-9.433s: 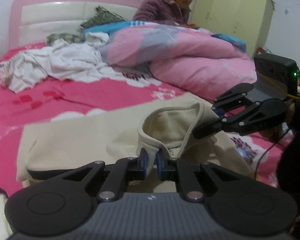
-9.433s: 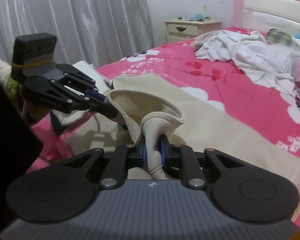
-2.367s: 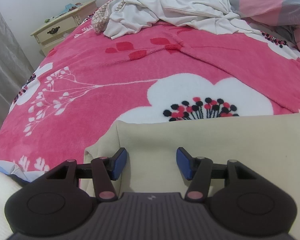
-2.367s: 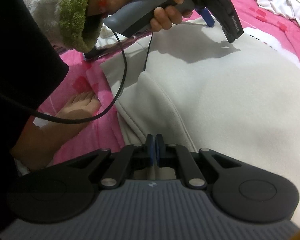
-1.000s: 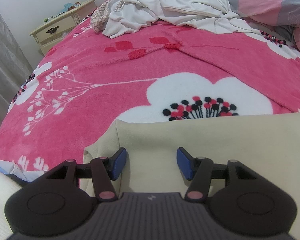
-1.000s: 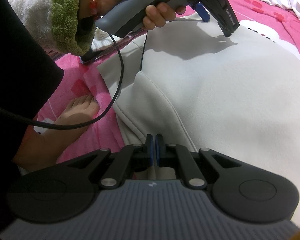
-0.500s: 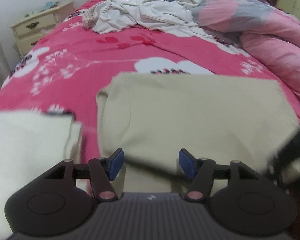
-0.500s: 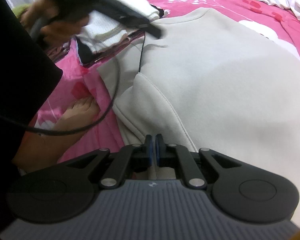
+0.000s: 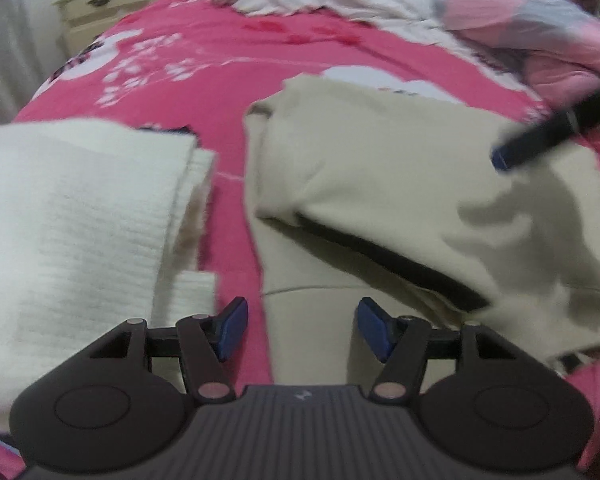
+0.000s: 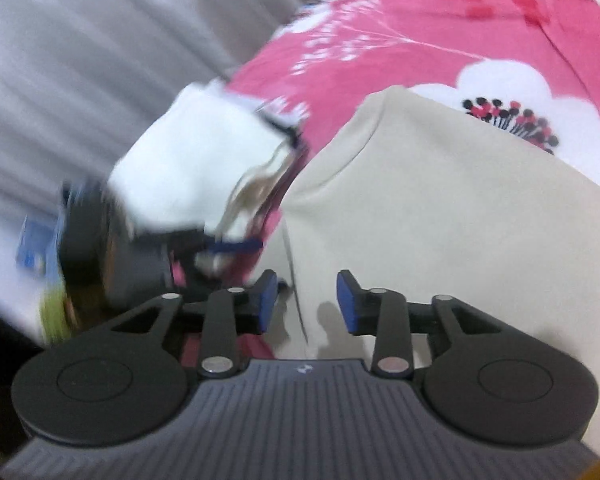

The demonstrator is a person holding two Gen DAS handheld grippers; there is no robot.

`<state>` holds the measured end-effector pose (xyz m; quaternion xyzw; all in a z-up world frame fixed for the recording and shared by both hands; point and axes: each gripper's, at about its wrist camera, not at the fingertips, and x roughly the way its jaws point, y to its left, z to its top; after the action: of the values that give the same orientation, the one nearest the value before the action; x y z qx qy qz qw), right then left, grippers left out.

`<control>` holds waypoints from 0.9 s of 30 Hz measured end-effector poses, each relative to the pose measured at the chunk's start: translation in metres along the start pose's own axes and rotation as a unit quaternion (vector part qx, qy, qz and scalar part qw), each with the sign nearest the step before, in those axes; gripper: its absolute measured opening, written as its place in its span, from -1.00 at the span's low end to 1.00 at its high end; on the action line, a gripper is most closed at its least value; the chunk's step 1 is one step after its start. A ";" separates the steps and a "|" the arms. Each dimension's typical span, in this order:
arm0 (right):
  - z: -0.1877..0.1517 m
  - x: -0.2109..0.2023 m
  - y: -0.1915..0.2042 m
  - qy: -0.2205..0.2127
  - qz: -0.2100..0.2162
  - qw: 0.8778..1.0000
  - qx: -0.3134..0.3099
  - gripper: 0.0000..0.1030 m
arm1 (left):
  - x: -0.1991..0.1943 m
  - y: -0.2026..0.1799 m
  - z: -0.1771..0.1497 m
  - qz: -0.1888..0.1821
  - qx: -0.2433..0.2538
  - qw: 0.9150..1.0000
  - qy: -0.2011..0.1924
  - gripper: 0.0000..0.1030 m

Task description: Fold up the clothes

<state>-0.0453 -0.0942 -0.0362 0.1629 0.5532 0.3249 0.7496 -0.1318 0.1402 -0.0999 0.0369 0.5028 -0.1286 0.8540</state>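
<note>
In the left wrist view, the left gripper [image 9: 300, 330] hangs with its blue pads well apart and nothing gripped, over the near edge of the folded beige garment [image 9: 380, 184], which lies on the pink flowered bedspread [image 9: 204, 60] just beside a folded white knit [image 9: 72, 216], while a blue-tipped finger of the right gripper [image 9: 540, 142] reaches in over the beige cloth from the right. In the blurred right wrist view, the right gripper [image 10: 306, 302] has its jaws opening, nothing pressed between the pads, above the beige garment's [image 10: 440, 208] near left edge, with the white knit [image 10: 192, 168] and a grey curtain [image 10: 80, 40] to the left.

Soft indoor light, heavy motion blur
</note>
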 end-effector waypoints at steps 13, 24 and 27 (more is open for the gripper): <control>0.071 0.114 0.003 0.064 -0.074 0.993 0.071 0.27 | 0.002 0.003 0.001 -0.033 -0.056 0.996 -0.054 -0.77; 0.071 0.149 0.045 0.134 -0.160 0.974 -0.084 0.37 | -0.020 -0.023 0.020 -0.129 0.009 0.982 -0.136 -0.80; 0.065 0.143 0.046 0.128 -0.193 0.964 -0.127 -0.36 | -0.020 -0.031 0.025 -0.140 0.020 0.980 -0.142 -0.80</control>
<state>0.0264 0.0422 -0.0900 -0.0867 0.6198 0.2605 0.7352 -0.1276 0.1096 -0.0683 -0.0352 0.3739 -0.2611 0.8893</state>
